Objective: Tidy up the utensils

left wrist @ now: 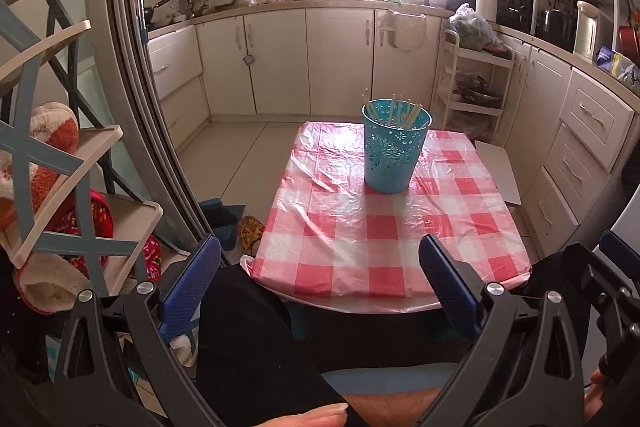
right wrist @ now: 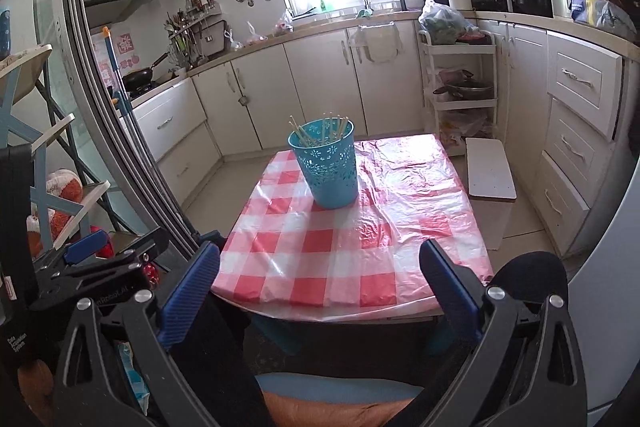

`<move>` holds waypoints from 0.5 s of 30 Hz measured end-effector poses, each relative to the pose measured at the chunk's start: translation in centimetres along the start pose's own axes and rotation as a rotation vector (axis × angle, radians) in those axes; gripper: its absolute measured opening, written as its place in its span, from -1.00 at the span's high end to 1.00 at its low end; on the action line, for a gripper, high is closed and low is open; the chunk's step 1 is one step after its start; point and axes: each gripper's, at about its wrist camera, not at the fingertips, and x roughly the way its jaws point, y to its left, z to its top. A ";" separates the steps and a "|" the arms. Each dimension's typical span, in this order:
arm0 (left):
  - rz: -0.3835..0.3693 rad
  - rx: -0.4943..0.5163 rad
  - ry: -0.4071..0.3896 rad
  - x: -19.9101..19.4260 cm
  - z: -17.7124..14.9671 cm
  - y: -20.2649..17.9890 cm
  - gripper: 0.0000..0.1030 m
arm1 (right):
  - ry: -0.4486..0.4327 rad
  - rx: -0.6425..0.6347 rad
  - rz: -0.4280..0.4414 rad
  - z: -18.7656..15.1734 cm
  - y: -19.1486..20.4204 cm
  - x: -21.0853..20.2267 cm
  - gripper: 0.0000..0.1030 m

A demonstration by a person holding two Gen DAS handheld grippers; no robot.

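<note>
left tool [left wrist: 320,267] and right tool [right wrist: 320,267] are both hanging spread wide, holding nothing, just off the desk's [left wrist: 360,227] near edge. beyond, blue cup [left wrist: 394,147] is standing upright toward the far edge, chopsticks [left wrist: 396,109] leaning inside.

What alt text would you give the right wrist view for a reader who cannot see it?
A blue perforated cup holding chopsticks stands on a small table covered in a red-and-white checked cloth, in a kitchen with cream cabinets. The right gripper is open and empty at the near edge, above the person's dark-clothed legs.
</note>
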 end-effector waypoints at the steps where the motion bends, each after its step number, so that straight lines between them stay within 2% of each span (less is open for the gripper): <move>1: 0.005 0.005 -0.008 -0.3 -0.1 -0.1 -0.85 | -0.007 -0.007 -0.002 -0.1 0.2 -0.3 -0.86; 7: 0.016 0.001 -0.034 -1.2 -0.2 0.0 -0.85 | -0.037 -0.040 -0.010 -0.3 0.9 -1.2 -0.86; 15: 0.026 0.003 -0.052 -1.9 -0.3 0.0 -0.85 | -0.029 -0.042 -0.019 -0.6 0.8 -1.2 -0.86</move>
